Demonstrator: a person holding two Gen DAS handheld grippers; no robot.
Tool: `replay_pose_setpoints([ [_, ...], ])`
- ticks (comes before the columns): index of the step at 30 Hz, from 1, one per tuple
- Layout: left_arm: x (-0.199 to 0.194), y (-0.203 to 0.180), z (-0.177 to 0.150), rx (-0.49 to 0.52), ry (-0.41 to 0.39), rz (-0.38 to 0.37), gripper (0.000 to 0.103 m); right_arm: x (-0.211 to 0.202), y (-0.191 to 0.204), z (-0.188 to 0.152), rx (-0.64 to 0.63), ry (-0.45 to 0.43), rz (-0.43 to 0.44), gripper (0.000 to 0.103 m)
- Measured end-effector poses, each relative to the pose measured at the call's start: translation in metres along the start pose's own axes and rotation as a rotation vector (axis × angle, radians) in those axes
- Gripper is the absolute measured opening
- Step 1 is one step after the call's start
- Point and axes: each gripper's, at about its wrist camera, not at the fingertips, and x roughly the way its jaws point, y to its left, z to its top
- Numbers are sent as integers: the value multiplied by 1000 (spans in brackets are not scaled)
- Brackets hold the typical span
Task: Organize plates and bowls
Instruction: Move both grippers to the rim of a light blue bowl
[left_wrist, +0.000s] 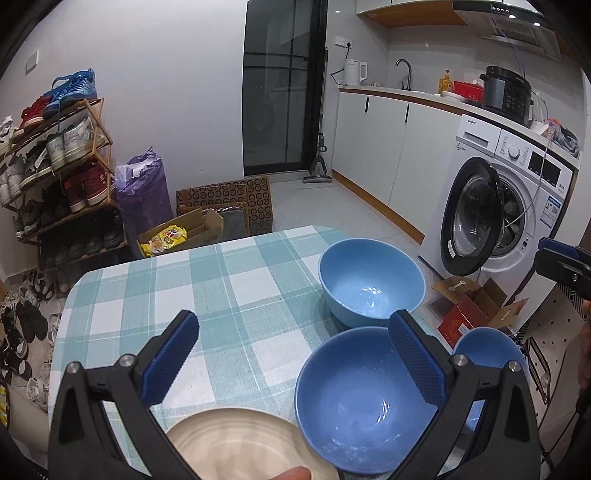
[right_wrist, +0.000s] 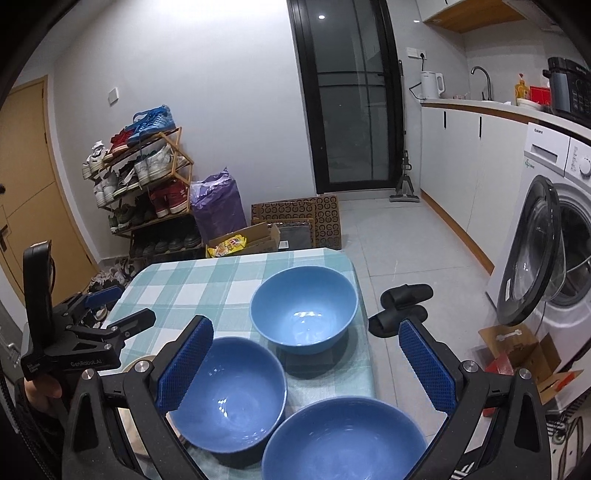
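Observation:
Three blue bowls stand on the checked table (left_wrist: 155, 295). In the left wrist view the far bowl (left_wrist: 371, 282) is at the right edge, a nearer bowl (left_wrist: 362, 402) sits under my right finger, and a third bowl (left_wrist: 491, 347) is partly hidden behind it. A beige plate (left_wrist: 240, 443) lies at the near edge between the fingers. My left gripper (left_wrist: 293, 334) is open and empty above the plate and near bowl. In the right wrist view the bowls are far (right_wrist: 304, 310), middle (right_wrist: 232, 395) and near (right_wrist: 343, 439). My right gripper (right_wrist: 306, 341) is open and empty above them.
A washing machine (left_wrist: 509, 206) with its door open stands right of the table. Cardboard boxes (left_wrist: 476, 310) lie on the floor beside it. Black slippers (right_wrist: 400, 308) lie past the table's right edge. A shoe rack (left_wrist: 59, 162), purple bag and boxes stand behind.

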Motion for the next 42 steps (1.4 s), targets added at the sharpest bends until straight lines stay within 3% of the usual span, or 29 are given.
replay_pose_setpoints([
  [17, 63, -17, 26, 11, 72, -5, 103, 62, -39, 9, 89, 92, -15, 102],
  [35, 131, -16, 31, 12, 192, -11, 101, 136, -46, 8, 124, 199, -25, 102],
  [42, 150, -18, 30, 19, 217, -18, 98, 164, -50, 4, 131, 250, -31, 93],
])
